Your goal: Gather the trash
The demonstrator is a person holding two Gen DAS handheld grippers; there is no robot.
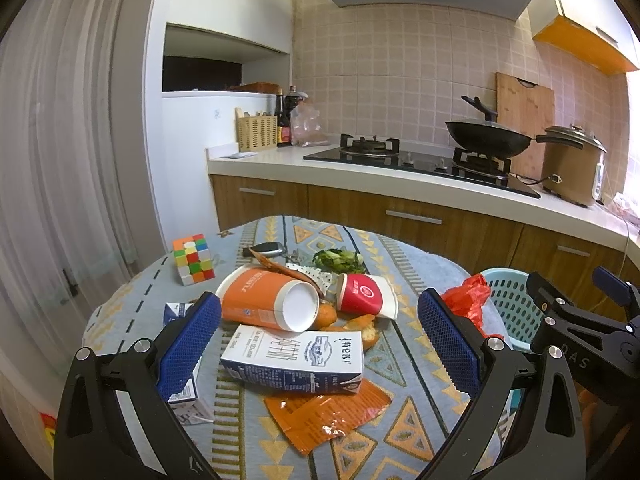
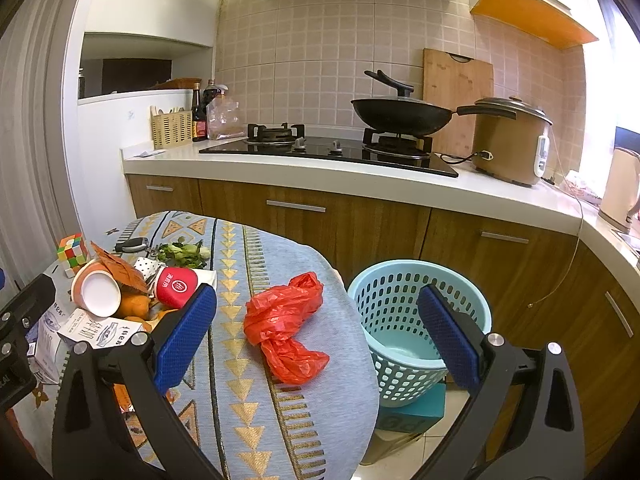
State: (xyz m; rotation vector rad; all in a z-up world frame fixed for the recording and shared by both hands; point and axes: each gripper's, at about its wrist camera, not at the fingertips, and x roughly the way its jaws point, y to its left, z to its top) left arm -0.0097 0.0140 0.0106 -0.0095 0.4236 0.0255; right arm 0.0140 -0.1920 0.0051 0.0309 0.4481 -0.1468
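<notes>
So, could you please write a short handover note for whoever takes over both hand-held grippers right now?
Left hand-held gripper: open, empty, facing the trash pile.
Right hand-held gripper: open, empty, facing the red plastic bag.
On the table: milk carton, orange cup, red cup, orange wrapper, peels, greens.
Basket beside the table looks empty.
Done: nothing visibly binned. Left: all trash.
</notes>
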